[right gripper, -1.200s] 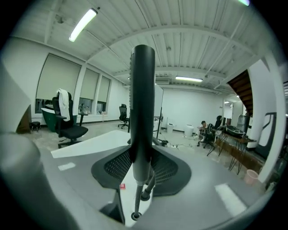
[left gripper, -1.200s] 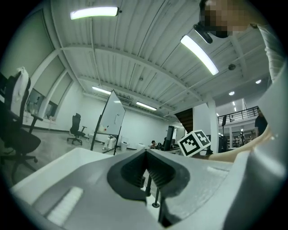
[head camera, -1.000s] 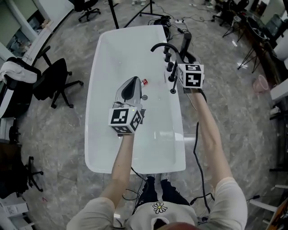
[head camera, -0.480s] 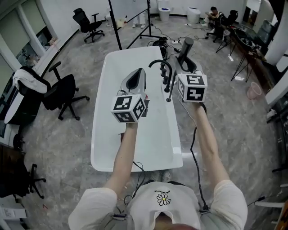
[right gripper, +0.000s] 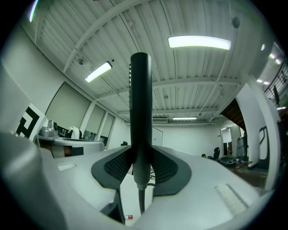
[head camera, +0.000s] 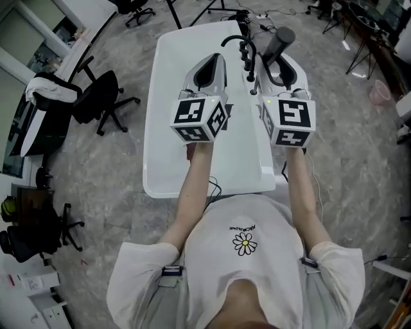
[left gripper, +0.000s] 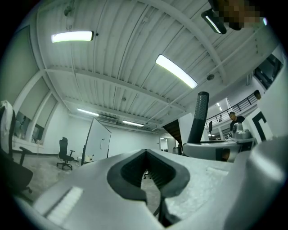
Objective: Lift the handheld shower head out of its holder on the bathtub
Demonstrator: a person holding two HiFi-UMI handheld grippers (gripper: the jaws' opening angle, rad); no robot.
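The handheld shower head (head camera: 278,42) is a black stick with its hose (right gripper: 141,203) trailing from the lower end. My right gripper (head camera: 283,67) is shut on it and holds it upright, raised above the right rim of the white bathtub (head camera: 172,96). In the right gripper view the shower head (right gripper: 140,112) stands between the pads of the gripper (right gripper: 140,170). My left gripper (head camera: 208,72) hovers over the tub's middle, shut with nothing in it. In the left gripper view that gripper (left gripper: 146,173) points up at the ceiling, with the shower head (left gripper: 199,117) to its right.
A black curved faucet (head camera: 239,41) with knobs (head camera: 248,62) stands on the tub's right rim. Office chairs (head camera: 96,96) stand on the floor to the left. Cables and stands lie beyond the tub's far end (head camera: 247,14).
Both grippers have risen toward the head camera. The right one has come up and back from the faucet side with the shower head standing in it.
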